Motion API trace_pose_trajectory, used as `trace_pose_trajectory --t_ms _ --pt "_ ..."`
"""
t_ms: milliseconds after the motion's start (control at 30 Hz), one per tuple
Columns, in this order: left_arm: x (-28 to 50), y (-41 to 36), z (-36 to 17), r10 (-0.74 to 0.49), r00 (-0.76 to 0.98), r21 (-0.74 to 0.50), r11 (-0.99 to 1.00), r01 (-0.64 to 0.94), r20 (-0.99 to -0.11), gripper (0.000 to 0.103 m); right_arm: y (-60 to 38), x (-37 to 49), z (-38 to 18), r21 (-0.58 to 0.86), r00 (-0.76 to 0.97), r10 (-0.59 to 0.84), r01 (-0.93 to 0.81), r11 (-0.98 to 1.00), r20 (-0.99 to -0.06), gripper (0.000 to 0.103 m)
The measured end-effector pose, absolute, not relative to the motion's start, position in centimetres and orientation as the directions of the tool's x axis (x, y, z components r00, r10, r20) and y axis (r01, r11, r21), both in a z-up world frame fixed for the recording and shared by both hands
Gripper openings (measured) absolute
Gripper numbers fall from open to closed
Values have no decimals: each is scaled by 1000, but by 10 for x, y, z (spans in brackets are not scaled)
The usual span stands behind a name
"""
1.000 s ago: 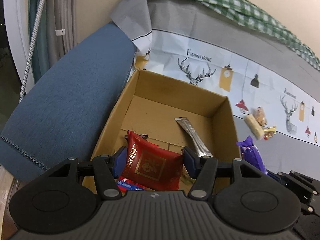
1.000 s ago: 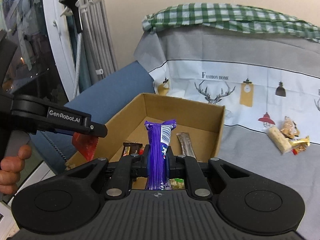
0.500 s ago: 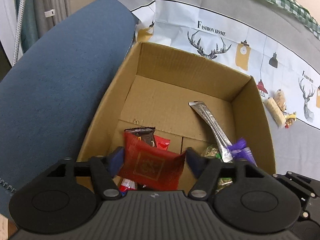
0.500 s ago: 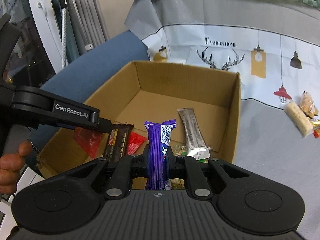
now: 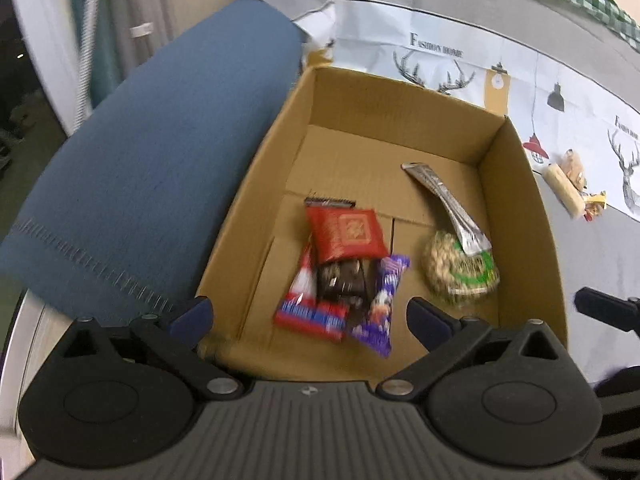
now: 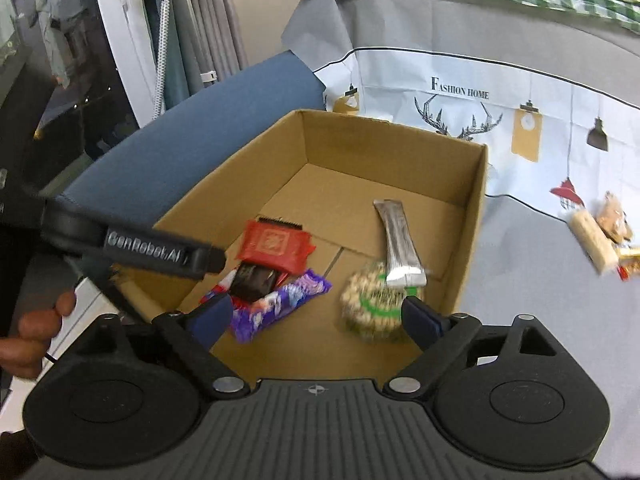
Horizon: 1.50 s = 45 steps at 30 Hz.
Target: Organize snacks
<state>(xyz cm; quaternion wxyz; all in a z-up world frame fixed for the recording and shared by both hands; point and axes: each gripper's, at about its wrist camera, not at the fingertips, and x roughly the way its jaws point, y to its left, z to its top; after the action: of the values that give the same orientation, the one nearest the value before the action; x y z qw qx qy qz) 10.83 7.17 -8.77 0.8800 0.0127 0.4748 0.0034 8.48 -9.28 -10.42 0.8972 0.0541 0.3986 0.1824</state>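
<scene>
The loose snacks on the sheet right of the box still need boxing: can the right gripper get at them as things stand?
Probably yes. The right gripper is opening with nothing between its fingers, and the loose snacks lie uncovered on the sheet, outside the cardboard box.

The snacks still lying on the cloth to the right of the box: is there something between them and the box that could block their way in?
Only the cardboard box's right wall stands between the remaining snacks and the inside. The grey cloth between them looks bare. The snacks must be lifted over that wall; the box is open on top.
</scene>
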Motion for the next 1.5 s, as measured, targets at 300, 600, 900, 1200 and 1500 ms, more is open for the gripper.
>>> trace_pose_trajectory --t_ms 300,600,900,1200,1500 --pt "35 44 -50 4 637 11 1000 7 -771 103 -117 16 -69 217 679 312 -224 950 -665 97" --pt "-14 14 -32 -22 685 14 999 47 -728 103 -137 -37 -43 178 768 261 -192 965 -585 99" --pt "-40 7 -18 -19 720 22 999 48 -693 103 -145 -68 -31 180 809 265 -199 963 -525 100" --pt "-52 9 -11 -15 736 25 999 42 -676 103 -147 -81 -24 184 825 272 -207 961 -496 101" --pt "-53 9 -11 -14 738 25 999 42 -674 103 -148 -84 -24 184 828 272 -207 961 -490 101"
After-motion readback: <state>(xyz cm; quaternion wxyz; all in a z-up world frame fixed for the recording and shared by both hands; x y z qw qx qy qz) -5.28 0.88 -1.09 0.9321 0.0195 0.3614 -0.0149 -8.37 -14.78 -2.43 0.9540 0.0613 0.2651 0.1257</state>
